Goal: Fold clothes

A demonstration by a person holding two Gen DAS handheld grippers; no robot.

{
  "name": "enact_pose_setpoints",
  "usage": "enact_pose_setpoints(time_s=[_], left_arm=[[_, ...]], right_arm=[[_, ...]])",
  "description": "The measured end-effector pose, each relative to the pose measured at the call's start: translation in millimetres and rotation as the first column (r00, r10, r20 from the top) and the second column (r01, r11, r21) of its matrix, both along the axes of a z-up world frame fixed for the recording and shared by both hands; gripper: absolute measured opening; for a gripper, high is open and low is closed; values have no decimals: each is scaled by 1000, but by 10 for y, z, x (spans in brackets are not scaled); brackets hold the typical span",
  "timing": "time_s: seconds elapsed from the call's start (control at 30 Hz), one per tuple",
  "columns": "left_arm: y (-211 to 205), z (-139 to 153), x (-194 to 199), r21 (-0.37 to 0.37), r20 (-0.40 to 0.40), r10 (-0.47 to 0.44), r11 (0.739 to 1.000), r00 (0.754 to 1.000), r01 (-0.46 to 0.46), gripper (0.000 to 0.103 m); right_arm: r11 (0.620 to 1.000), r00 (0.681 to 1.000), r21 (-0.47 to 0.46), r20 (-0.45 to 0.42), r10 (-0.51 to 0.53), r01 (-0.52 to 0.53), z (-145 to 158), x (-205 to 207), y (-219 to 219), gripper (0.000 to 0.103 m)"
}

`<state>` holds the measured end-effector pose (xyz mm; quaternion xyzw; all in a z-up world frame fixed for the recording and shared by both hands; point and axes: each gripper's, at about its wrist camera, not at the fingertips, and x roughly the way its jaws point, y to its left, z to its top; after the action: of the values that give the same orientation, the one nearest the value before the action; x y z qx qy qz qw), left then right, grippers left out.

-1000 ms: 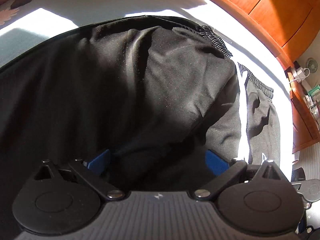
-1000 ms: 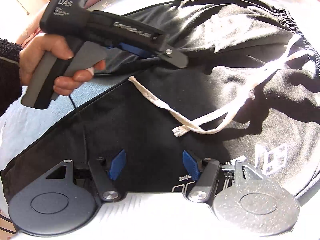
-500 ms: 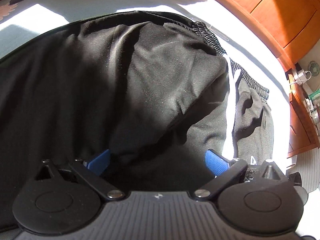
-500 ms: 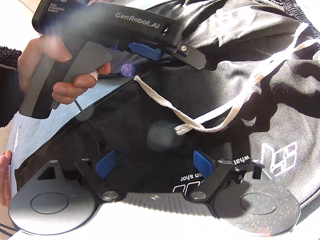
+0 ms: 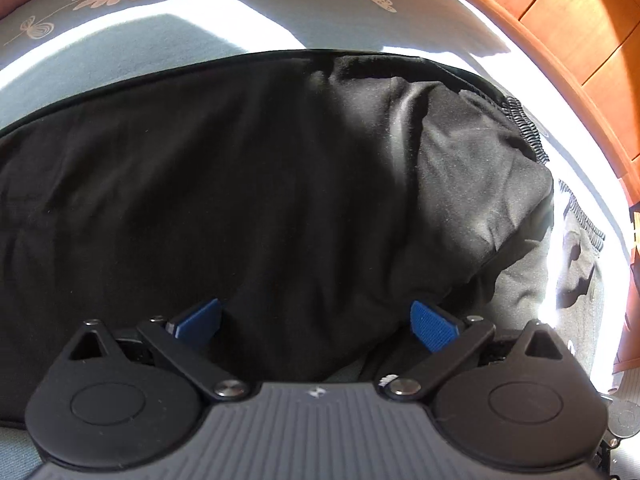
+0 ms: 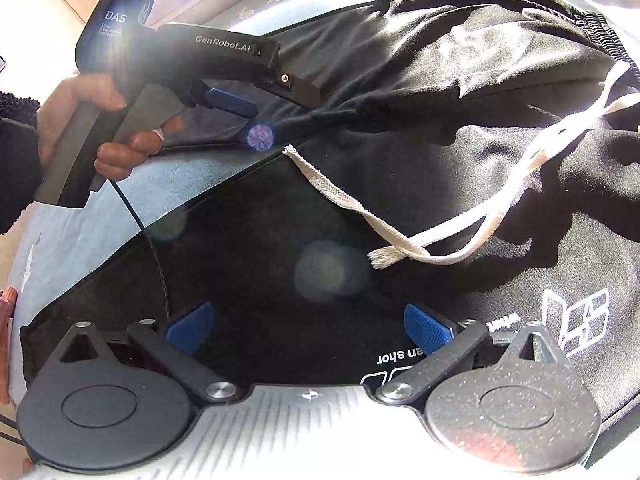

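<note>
Since a second ago both grippers' jaws have spread wider, and the left one has backed off so more bedsheet shows at the top of its view.

Left wrist view: left gripper (image 5: pixel 316 322) is released, blue pads (image 5: pixel 434 326) wide apart with black cloth bunched between them but not pinched. Black shorts (image 5: pixel 280 184) fill the middle of the frame, top layer folded over, its edge running down the right side. Ribbed waistband (image 5: pixel 524 128) at upper right. Bedsheet (image 5: pixel 180 40) with flower print across the top, wooden headboard (image 5: pixel 580 20) in the upper right corner.

Right wrist view: right gripper (image 6: pixel 308 328) also released, pads apart over the dark cloth, gripping nothing. Left gripper shows at upper left, held in the person's hand (image 6: pixel 120 136), jaws apart and low over the cloth there. White drawstring (image 6: pixel 400 240) lies loose across the middle and up to the right. White logo print (image 6: pixel 576 324) at lower right.

Progress guess: one fold looks laid and let go; shorts are doubled over but lumpy, drawstring hanging out. Likely left: smoothing, tucking the string, another fold.
</note>
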<state>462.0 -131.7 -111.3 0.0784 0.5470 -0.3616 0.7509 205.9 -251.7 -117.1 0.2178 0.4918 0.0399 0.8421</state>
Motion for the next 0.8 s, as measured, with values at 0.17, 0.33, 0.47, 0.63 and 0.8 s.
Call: enact_pose_setpoints(time_s=[0.17,0.33,0.47,0.63,0.8], left_arm=[[437,110,91,17,13,118,993,993,-118,100],[442,328,-62,-11,64,67,998,996,-67,100],[210,461,-218,-60,127,-32,997,991,40,101],[231,518,-248,-96,147,15,995,989,0,101],[438,482,-225,-76,118,61,996,991,-52,100]], right_arm=[[998,999,-56,33,3,-1,-45,-21,97,103],[978,996,-189,-6,93,-92,-20,22,286,103],[972,995,-215,-10,96,-96,131,130,304,103],[968,987,-231,102,123,-97,374,427,217,103],[978,988,-175,80,131,-116,157,932,128,103]])
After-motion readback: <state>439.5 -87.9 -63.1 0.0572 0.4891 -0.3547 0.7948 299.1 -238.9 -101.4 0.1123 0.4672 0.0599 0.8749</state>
